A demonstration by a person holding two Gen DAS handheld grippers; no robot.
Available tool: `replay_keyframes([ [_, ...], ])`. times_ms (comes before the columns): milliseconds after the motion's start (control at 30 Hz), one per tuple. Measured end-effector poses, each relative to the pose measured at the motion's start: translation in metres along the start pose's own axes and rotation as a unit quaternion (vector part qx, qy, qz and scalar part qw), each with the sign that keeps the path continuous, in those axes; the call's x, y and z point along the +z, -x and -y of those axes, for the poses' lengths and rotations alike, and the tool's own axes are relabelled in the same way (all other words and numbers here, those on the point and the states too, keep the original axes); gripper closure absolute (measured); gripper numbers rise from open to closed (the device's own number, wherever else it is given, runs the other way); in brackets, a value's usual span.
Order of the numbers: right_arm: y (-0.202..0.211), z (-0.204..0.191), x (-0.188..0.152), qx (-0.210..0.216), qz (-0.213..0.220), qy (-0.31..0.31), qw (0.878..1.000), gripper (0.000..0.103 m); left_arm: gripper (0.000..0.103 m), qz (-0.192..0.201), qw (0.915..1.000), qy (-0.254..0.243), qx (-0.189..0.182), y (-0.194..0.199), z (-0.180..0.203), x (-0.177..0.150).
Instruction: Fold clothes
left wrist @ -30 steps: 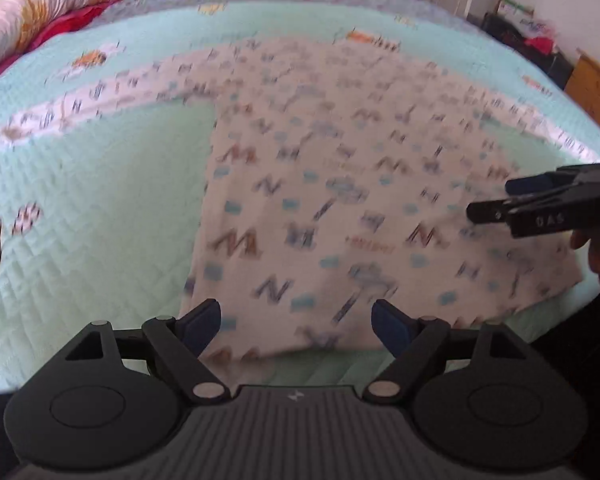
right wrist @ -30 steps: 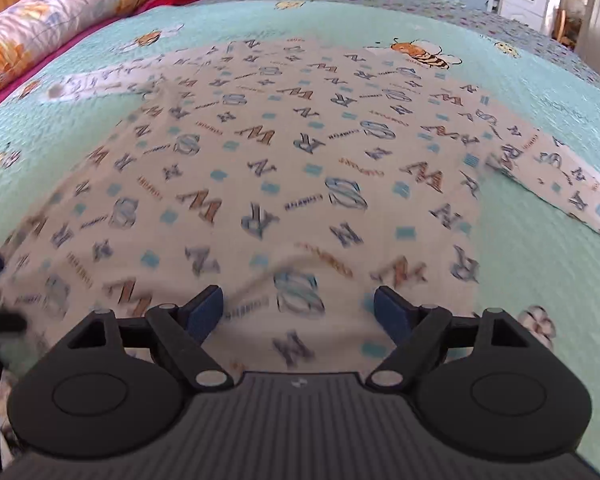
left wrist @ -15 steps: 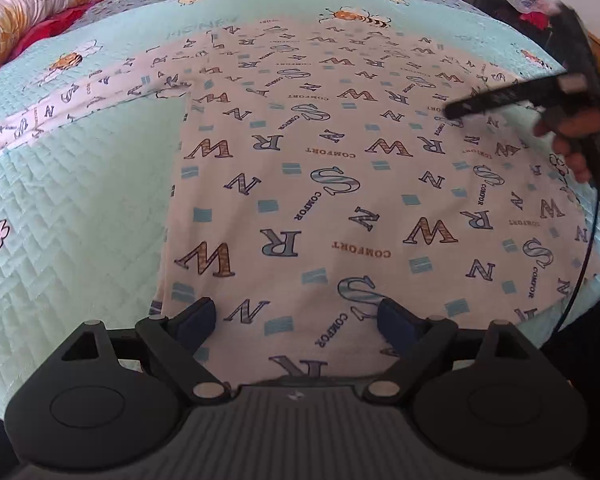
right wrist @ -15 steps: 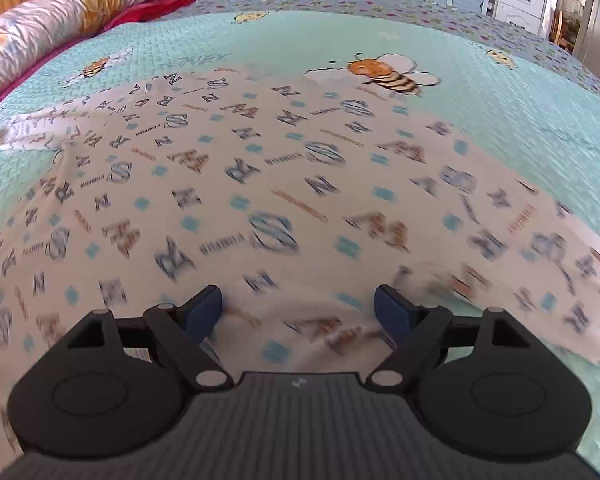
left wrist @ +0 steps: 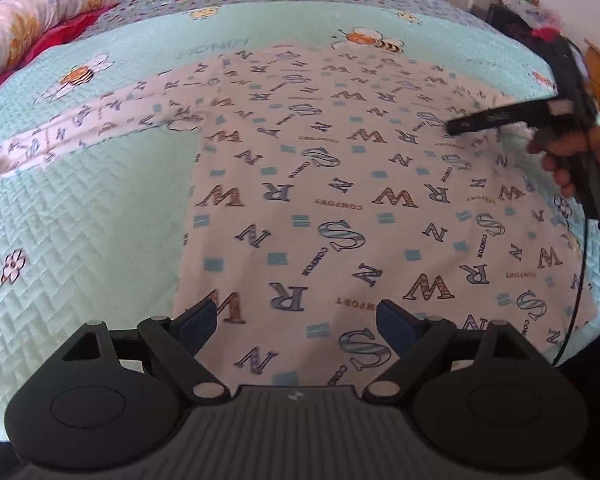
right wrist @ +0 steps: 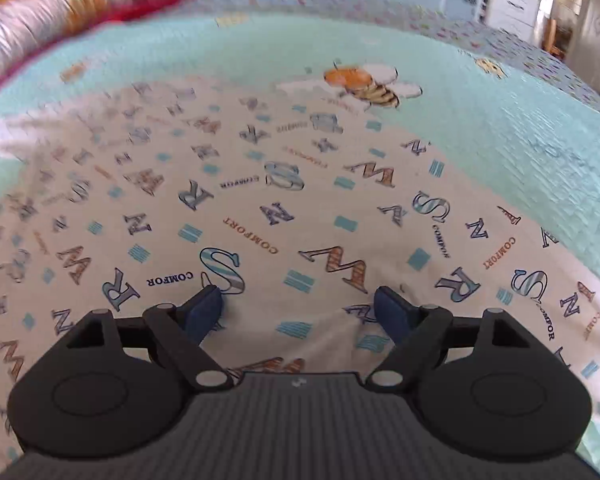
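A bed covered by a mint-green quilt point(left wrist: 84, 216) with bee and flower motifs fills both views. A white letter-printed shirt point(left wrist: 340, 200) lies flat across its middle, one sleeve point(left wrist: 80, 124) stretched toward the left edge. A floral pillow point(left wrist: 28, 16) rests at the upper left.

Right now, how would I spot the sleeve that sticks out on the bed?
Find the mint-green quilted bedspread and the white letter-printed shirt spread flat on it. Its long left sleeve reaches sideways toward the floral pillow: a narrow strip, while everything else white is one wide panel.
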State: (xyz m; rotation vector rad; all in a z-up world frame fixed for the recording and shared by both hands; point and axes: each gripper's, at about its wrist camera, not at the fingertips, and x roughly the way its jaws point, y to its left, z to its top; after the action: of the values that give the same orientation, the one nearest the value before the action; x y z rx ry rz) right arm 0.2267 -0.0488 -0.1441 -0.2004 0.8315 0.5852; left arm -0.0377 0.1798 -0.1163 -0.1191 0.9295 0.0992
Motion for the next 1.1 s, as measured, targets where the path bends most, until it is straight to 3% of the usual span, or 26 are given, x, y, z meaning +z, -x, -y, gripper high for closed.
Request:
replay_keyframes([
  [33,0.008,0.012,-0.002,-0.01,0.004,-0.016,1.0,0.021,0.014,0.007,0.9999,0.003,-0.007,0.002,-0.002,0.003],
  [100,0.024,0.03,-0.002,-0.091,0.009,-0.053,0.994,0.021,0.013,0.023,0.9996,0.003,-0.019,0.003,-0.003,0.015],
  [133,0.033,0.037,0.001,-0.104,0.026,-0.075,0.991,0.021,0.013,0.03,0.9993,0.001,-0.024,0.002,-0.001,0.023],
  [200,0.046,0.045,0.01,-0.07,0.068,-0.114,0.989,0.021,0.013,0.039,0.9988,-0.006,-0.029,-0.009,0.007,0.043],
  [267,0.039,0.039,0.027,-0.048,0.078,-0.125,0.988,0.021,0.013,0.041,0.9987,-0.008,-0.029,-0.023,0.014,0.061],
  [400,-0.018,0.018,0.054,-0.035,0.038,-0.087,0.995,0.021,0.013,0.025,0.9992,-0.013,-0.028,-0.048,0.023,0.073],
  [467,-0.047,0.023,0.061,-0.045,0.004,-0.071,0.996,0.021,0.013,0.004,0.9996,-0.015,-0.022,-0.057,0.021,0.065],
  [567,-0.05,0.068,0.06,-0.078,0.026,-0.103,0.991,0.022,0.013,-0.02,0.9995,-0.01,-0.021,-0.065,0.011,0.049],
  [633,-0.033,0.102,0.059,-0.089,0.038,-0.158,0.983,0.028,0.013,-0.016,0.9995,-0.012,-0.025,-0.063,0.008,0.046],
  [700,-0.011,0.109,0.062,-0.116,0.065,-0.168,0.977,0.027,0.013,-0.008,0.9993,-0.01,-0.034,-0.063,0.011,0.052],
  [800,-0.002,0.088,0.073,-0.057,0.093,-0.142,0.984,0.023,0.013,0.003,0.999,-0.007,-0.045,-0.064,0.016,0.064],
  [900,-0.035,0.061,0.082,0.025,0.052,-0.15,0.987,0.023,0.014,0.003,0.9994,0.0,-0.036,-0.062,0.017,0.071],
  [933,-0.05,0.057,0.084,0.031,0.031,-0.148,0.988,0.023,0.014,0.005,0.9994,0.0,-0.036,-0.058,0.015,0.071],
  [1000,-0.072,0.057,0.087,0.003,0.015,-0.137,0.99,0.025,0.013,0.01,0.9997,0.001,-0.024,-0.046,0.004,0.068],
  [1100,-0.063,0.083,0.091,-0.08,0.035,-0.164,0.983,0.03,0.013,0.018,0.9994,0.027,-0.008,-0.035,-0.025,0.062],
])
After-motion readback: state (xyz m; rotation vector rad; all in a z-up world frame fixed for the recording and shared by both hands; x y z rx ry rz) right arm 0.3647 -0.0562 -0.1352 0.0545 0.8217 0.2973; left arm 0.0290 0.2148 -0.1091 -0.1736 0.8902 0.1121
